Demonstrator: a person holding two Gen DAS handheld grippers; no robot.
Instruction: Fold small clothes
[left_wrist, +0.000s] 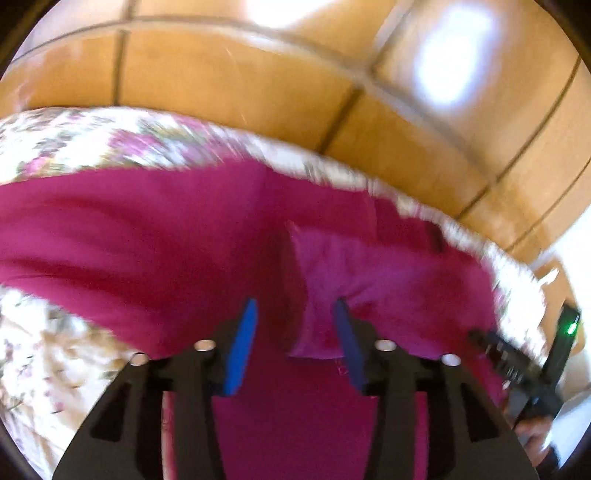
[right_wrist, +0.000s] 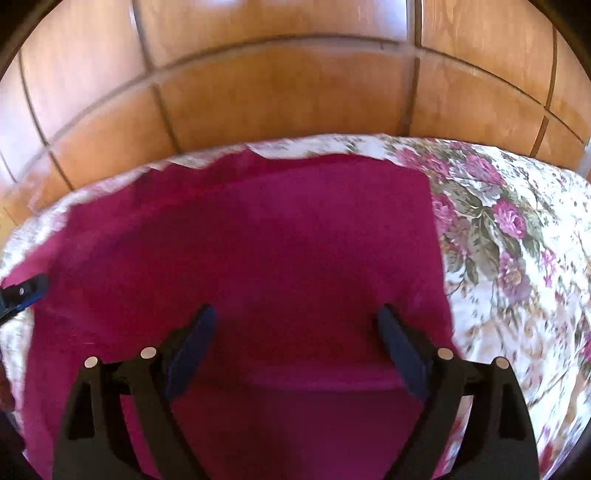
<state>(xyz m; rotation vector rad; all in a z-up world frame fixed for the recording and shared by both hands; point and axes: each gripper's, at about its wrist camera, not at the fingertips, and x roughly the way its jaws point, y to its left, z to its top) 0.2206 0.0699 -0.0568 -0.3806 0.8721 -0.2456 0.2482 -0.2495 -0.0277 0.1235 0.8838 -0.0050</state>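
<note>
Magenta garment lies spread on the floral bedspread, wooden panels beyond it. Over the garment, the right gripper has its fingers wide with nothing between them. The left gripper has its fingers partly apart, a raised fold of the garment between them, unpinched.

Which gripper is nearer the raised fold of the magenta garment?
Left. The left gripper has the raised fold of the magenta garment right at its fingertips; the right gripper hangs open over flat fabric, apart from it.
</note>
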